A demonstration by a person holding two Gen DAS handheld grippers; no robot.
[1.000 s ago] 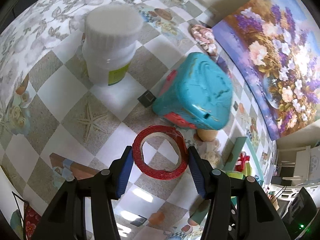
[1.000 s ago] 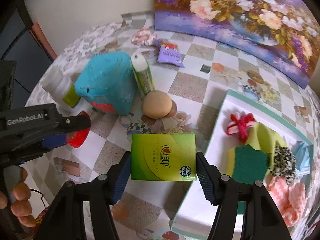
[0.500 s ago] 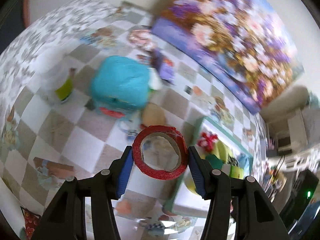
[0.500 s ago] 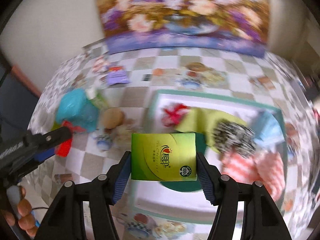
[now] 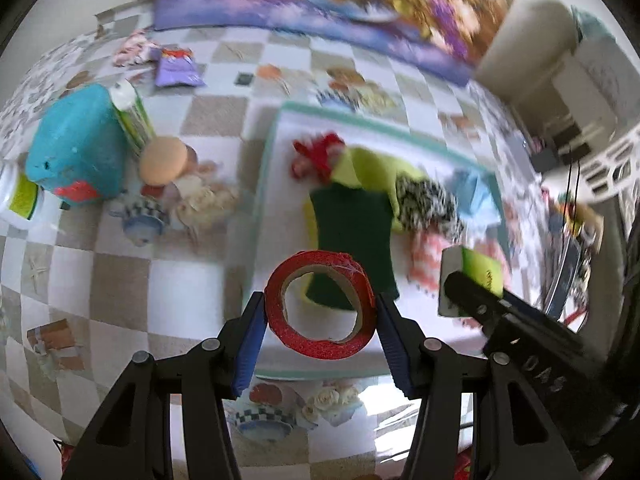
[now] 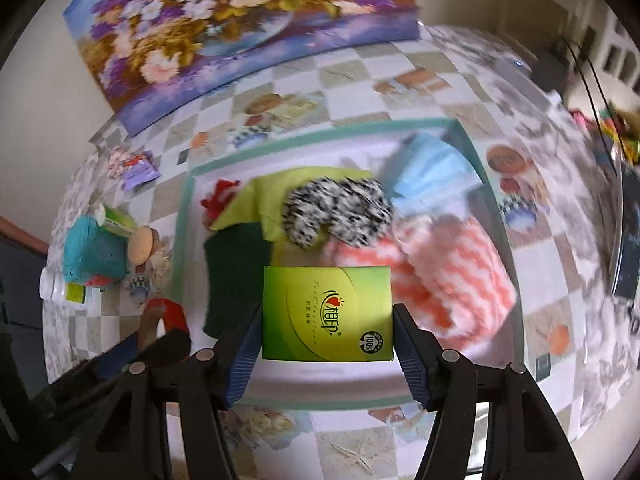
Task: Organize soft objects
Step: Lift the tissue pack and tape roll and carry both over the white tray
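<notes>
My left gripper (image 5: 320,320) is shut on a red tape roll (image 5: 320,308), held above the near left edge of a white tray with a teal rim (image 5: 264,184). My right gripper (image 6: 327,320) is shut on a green tissue pack (image 6: 327,312), which hangs over the tray's (image 6: 182,216) near side. The same pack (image 5: 478,272) shows at the right in the left wrist view. In the tray lie a dark green sponge (image 6: 236,264), a yellow-green cloth (image 6: 276,196), a black-and-white fuzzy piece (image 6: 340,212), a pink-and-white striped cloth (image 6: 440,276), a light blue mask (image 6: 432,172) and a red yarn bow (image 6: 218,196).
Left of the tray on the checkered tablecloth sit a teal toy (image 5: 76,152), a tan round object (image 5: 162,160), a green-and-white tube (image 5: 132,116), a white bottle (image 5: 18,196) and a purple packet (image 5: 176,68). A flower painting (image 6: 232,28) leans on the far wall. Clutter sits beyond the table's right edge.
Both grippers swung right from the teal toy and bottle area to above the tray, rolling as they went. Each kept its hold: tape roll on the left, tissue pack on the right.
</notes>
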